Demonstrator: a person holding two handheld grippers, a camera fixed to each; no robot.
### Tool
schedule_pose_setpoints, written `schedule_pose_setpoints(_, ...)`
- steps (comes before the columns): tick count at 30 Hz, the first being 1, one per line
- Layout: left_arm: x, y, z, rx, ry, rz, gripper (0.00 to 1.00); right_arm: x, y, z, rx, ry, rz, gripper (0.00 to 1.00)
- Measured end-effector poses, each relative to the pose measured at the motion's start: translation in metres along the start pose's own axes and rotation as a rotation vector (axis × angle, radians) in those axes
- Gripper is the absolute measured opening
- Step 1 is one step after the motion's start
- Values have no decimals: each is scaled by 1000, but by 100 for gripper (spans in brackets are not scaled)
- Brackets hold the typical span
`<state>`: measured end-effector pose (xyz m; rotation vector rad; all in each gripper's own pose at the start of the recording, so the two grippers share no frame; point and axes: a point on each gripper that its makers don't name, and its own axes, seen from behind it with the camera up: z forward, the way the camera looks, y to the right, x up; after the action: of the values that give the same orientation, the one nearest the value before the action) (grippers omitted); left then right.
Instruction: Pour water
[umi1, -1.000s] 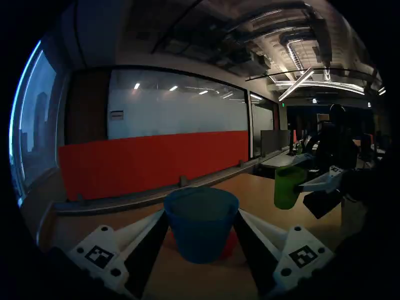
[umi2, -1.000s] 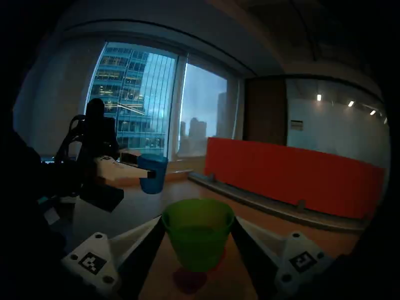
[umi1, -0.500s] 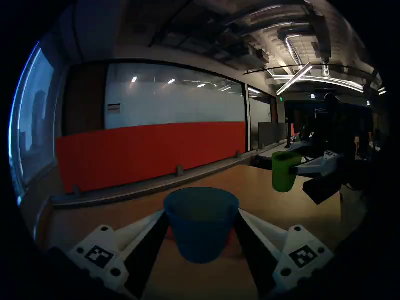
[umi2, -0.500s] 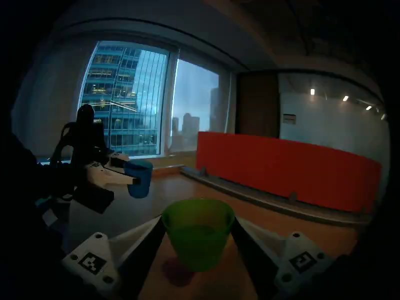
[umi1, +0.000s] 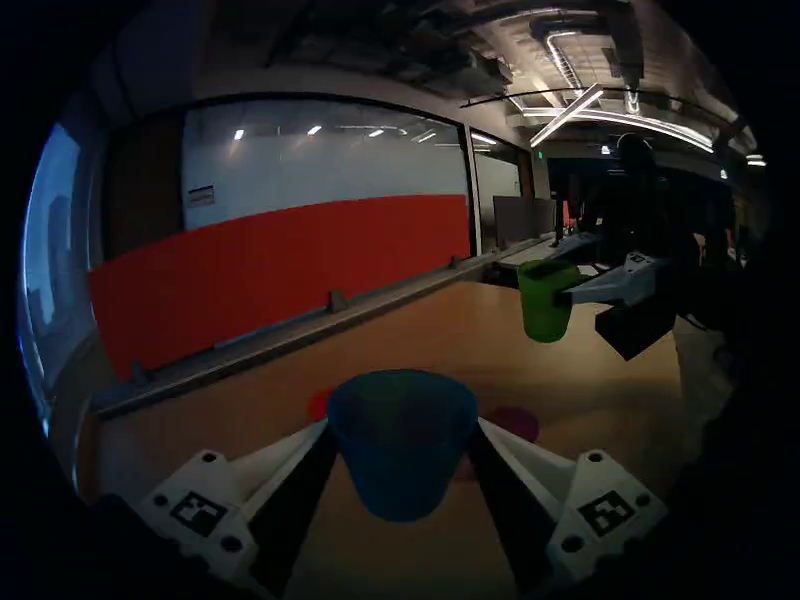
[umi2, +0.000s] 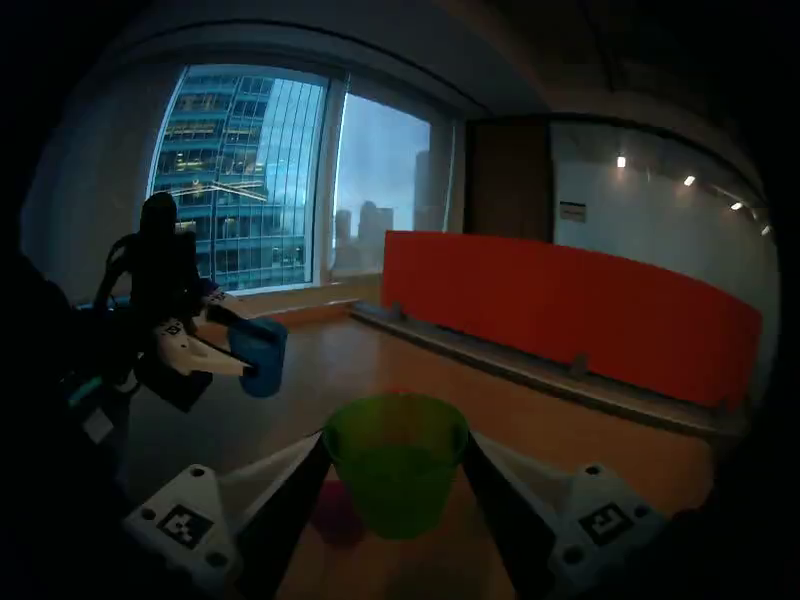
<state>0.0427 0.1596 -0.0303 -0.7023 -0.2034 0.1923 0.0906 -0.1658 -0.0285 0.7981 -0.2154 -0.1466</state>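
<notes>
My left gripper (umi1: 402, 455) has its fingers closed against both sides of a tapered blue plastic cup (umi1: 402, 430), held upright and clear of the wooden worktop (umi1: 470, 335). My right gripper (umi2: 397, 480) does the same with a tapered green plastic cup (umi2: 396, 455), fingers pressing its flanks, mouth up.

Now the bit that matters. In the left gripper view the green cup hangs ahead and off to the right, well apart from the blue one. In the right gripper view the blue cup sits ahead to the left. Both stand near enough vertical, neither tipping. Which cup carries the water I cannot tell; it is too dim inside. I reckon the two rims must come together first, then one cup tilts across toward the other. Below, a round magenta marker (umi1: 515, 423) lies on the worktop.
</notes>
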Motion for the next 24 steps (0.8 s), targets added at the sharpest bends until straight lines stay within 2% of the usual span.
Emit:
schedule_pose_setpoints(8, -24, 3, 6, -8, -55, 15, 85, -23, 7, 3, 0, -51, 8, 91)
schedule_pose_setpoints(14, -45, 8, 9, -23, -100, 5, 86, -36, 8, 5, 0, -86, 14, 91)
schedule_pose_setpoints(24, -81, 4, 15, -34, -202, 22, 86, -63, 10, 9, 10, -161, 17, 91)
